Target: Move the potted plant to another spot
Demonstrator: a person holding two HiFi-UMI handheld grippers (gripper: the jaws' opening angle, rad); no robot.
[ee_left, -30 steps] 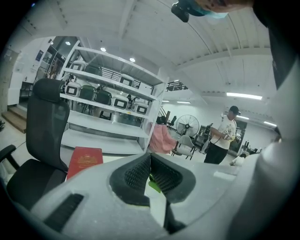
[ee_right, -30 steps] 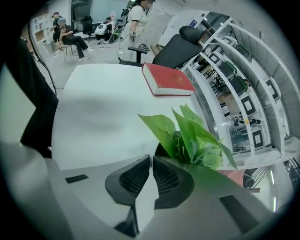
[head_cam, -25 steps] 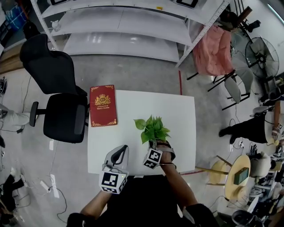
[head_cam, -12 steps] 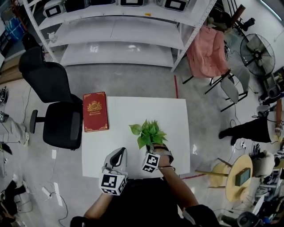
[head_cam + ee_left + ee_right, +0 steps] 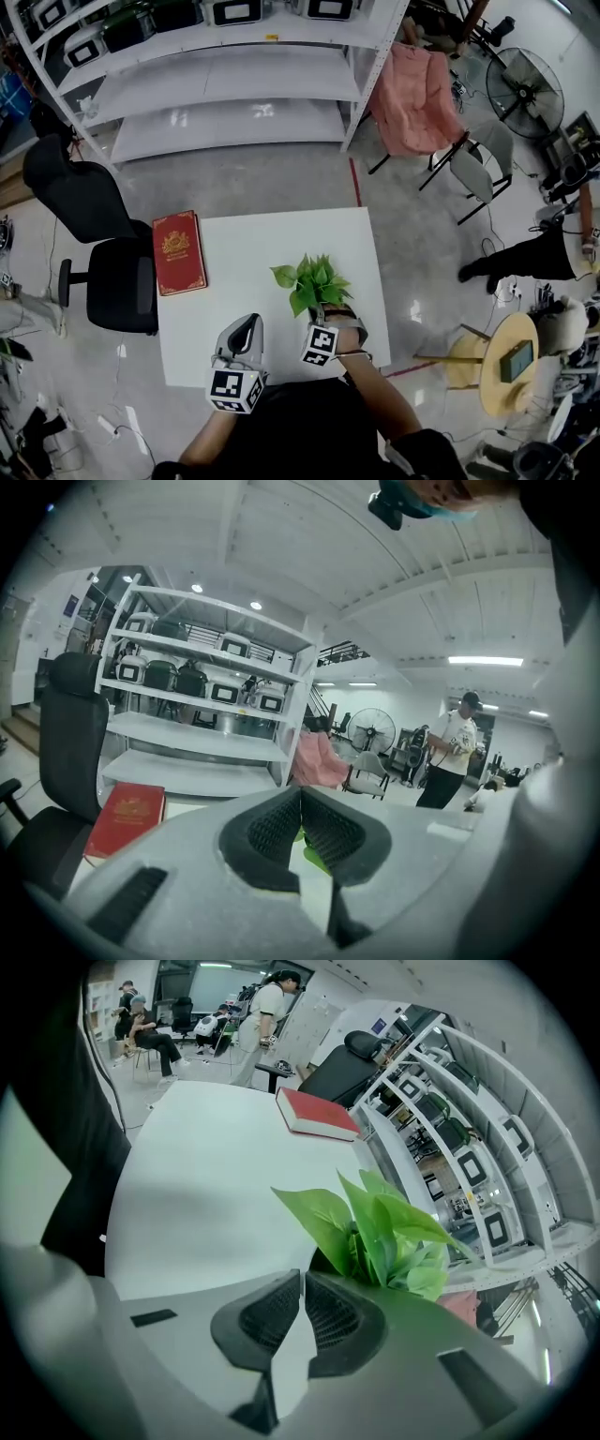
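White table (image 5: pixel 272 234) has slid left in my head view, yet the potted plant (image 5: pixel 311 281) stays just ahead of the right gripper (image 5: pixel 328 317). Its jaws are closed on the dark pot rim, I judge, so the carry has barely begun. Glossy green leaves stand upright just beyond those jaws. Left gripper (image 5: pixel 247 326) jaws are pressed together, empty.
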